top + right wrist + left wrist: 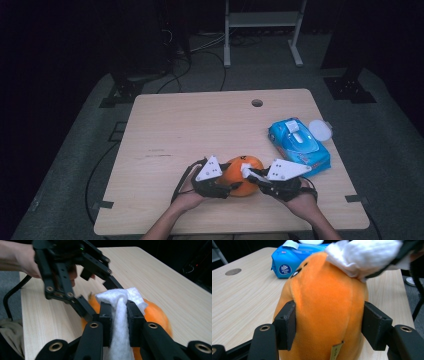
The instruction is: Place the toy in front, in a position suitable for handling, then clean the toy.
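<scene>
Wiping step in hand, by the look of it. Round orange plush toy [243, 175] resting on the pale wooden tabletop [200, 130] near its front edge, clamped on both flanks by the left hand-held gripper [231, 188], pads dug into the fur as seen in the left gripper view [287, 325]. Right hand-held gripper [248, 173] pinched together on a white crumpled wet wipe [120, 315], that wipe pressed against the top of the toy [362, 257]. Both hands [190, 200] close together, one either side of the toy.

Behind and to the right, well apart from the work: a blue soft pack of wipes [299, 146] lying flat, with a round white lid [320, 130] just beside its far corner.

Next, probably: keep the left clamp firm so the soft body does not roll or squash sideways, then drag the wipe across the fur in short strokes. Light downward pressure called for, since plush yields. Turning the toy to reach its unwiped side likely to follow. Worth watching: wipe slipping from between the jaws.
</scene>
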